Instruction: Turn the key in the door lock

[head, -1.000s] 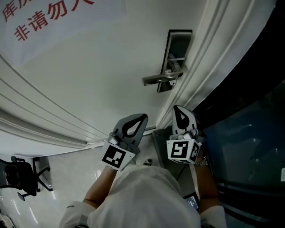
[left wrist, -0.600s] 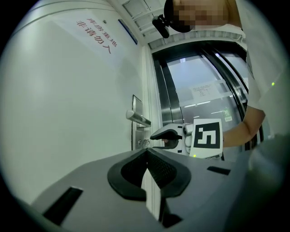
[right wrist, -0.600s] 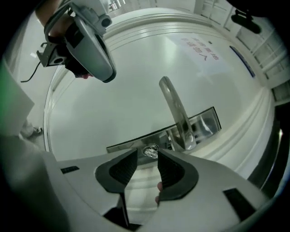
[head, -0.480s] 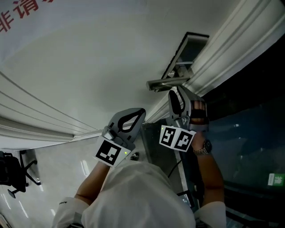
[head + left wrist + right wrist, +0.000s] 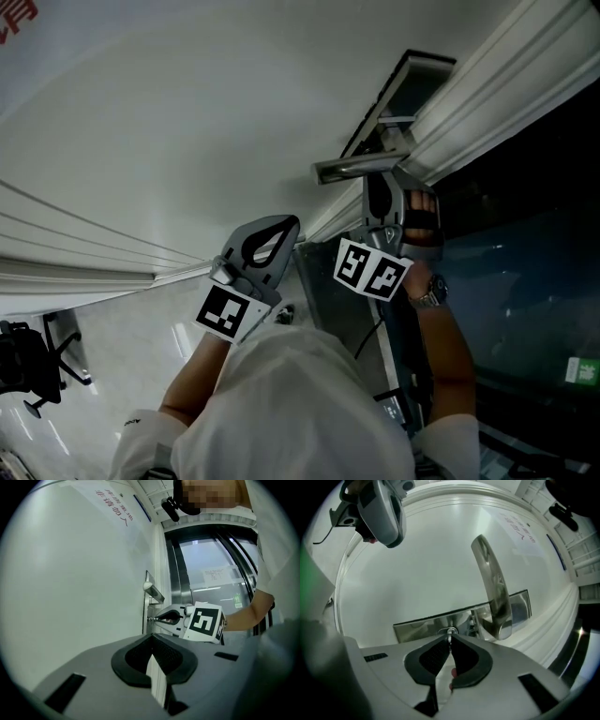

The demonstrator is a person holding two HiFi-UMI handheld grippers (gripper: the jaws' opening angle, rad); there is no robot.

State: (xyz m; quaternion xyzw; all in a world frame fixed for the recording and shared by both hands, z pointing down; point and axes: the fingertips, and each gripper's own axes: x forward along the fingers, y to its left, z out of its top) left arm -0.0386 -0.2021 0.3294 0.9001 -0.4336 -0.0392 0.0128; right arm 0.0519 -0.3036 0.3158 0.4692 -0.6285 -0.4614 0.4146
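Two claws: the right claw, just closing, is gripping the key beside the door handle for turning; the left claw is idling clenched, empty.

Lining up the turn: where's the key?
Right gripper view, centre: key in the lock plate beside the door handle, between the right gripper's jaws, which have just been closing.

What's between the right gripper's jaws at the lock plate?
A small metal key, seated in the lock plate. The right gripper, its jaws just closing, pinches it at the tips and covers most of it, so its shape is hidden.
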